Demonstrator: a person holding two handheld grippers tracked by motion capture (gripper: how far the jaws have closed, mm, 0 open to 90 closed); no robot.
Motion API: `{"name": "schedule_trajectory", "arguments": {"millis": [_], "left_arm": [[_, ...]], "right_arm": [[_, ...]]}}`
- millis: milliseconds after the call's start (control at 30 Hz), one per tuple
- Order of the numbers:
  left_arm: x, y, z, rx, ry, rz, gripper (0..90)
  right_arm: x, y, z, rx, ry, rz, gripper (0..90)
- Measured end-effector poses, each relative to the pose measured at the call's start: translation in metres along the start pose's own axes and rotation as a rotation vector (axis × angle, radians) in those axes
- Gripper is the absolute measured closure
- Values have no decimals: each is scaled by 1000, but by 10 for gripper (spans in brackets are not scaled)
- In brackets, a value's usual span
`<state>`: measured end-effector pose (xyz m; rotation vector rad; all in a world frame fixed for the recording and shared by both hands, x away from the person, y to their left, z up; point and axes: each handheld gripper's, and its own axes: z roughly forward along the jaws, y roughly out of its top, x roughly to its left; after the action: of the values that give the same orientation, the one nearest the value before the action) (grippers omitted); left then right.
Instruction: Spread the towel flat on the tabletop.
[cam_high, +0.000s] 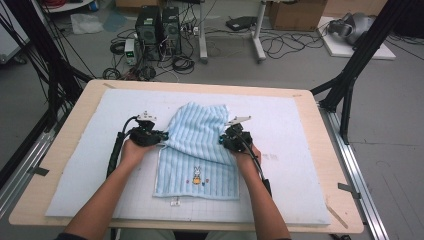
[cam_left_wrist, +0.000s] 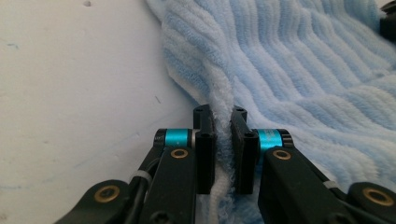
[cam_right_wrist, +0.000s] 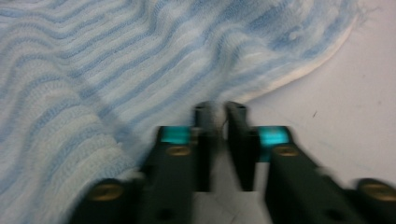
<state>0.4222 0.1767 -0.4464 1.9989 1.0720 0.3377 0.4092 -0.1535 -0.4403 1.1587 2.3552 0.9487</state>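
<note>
A light blue striped towel (cam_high: 197, 150) lies near the centre of the high view, on the pale mat (cam_high: 75, 165) that covers the wooden bench (cam_high: 60, 135). Its lower half lies flat, with a small embroidered rabbit (cam_high: 197, 175) near the bottom edge, while its upper half is lifted and bunched between the two hands. The left gripper (cam_high: 162, 136) sits at the towel's left edge, in the left middle of the frame; in the left gripper view its jaws are pinched on a fold of the white towel hem (cam_left_wrist: 223, 140), which runs up between the pads. The right gripper (cam_high: 223, 140) sits at the towel's right edge; the right gripper view is blurred, yet its jaws stand closed on the towel's border (cam_right_wrist: 215, 112), with bare mat to the right of it. Both forearms enter from the bottom of the high view.
</note>
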Motion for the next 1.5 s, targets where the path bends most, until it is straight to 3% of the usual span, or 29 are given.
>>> {"name": "schedule_trajectory", "arguments": {"millis": [100,200,333,467,533,600,667,733,833,967,1067,1167,1267,1433,1500], "left_arm": [[8,7,5,-14,19,-24,847],[14,12,12,-54,33,-53,847],[15,20,20,-97,46,-32,846],[19,26,24,-127,43,-20,847],[19,27,24,-128,60,-30,792],[21,27,21,-110,59,-61,604],[21,25,15,-111,51,-78,501],[20,21,9,-109,11,-86,495],[14,14,0,-129,8,-50,481],[12,6,-12,-128,-6,-53,439],[10,0,-24,-144,-46,-68,394],[6,-8,-37,-206,-36,-49,285],[0,-15,-45,-236,-25,-30,173],[-7,-25,-49,-203,-43,-18,194],[-10,-26,-49,-171,-96,14,317]], "right_arm": [[-7,8,6,4,-46,-18,868],[-18,15,10,-41,-73,14,865],[-27,24,15,-65,-136,30,854],[-36,30,15,-118,-201,88,851],[-39,31,15,-144,-194,120,843],[-38,31,11,-176,-172,139,792],[-35,31,6,-193,-160,121,712],[-36,30,-1,-223,-108,157,608],[-38,24,-12,-240,-68,200,506],[-39,13,-26,-228,-42,198,358],[-37,3,-39,-230,-29,185,283],[-35,-10,-50,-231,-43,159,176],[-34,-23,-57,-209,-33,143,107],[-29,-43,-70,-213,0,156,107],[-27,-50,-73,-208,13,151,109]]}}
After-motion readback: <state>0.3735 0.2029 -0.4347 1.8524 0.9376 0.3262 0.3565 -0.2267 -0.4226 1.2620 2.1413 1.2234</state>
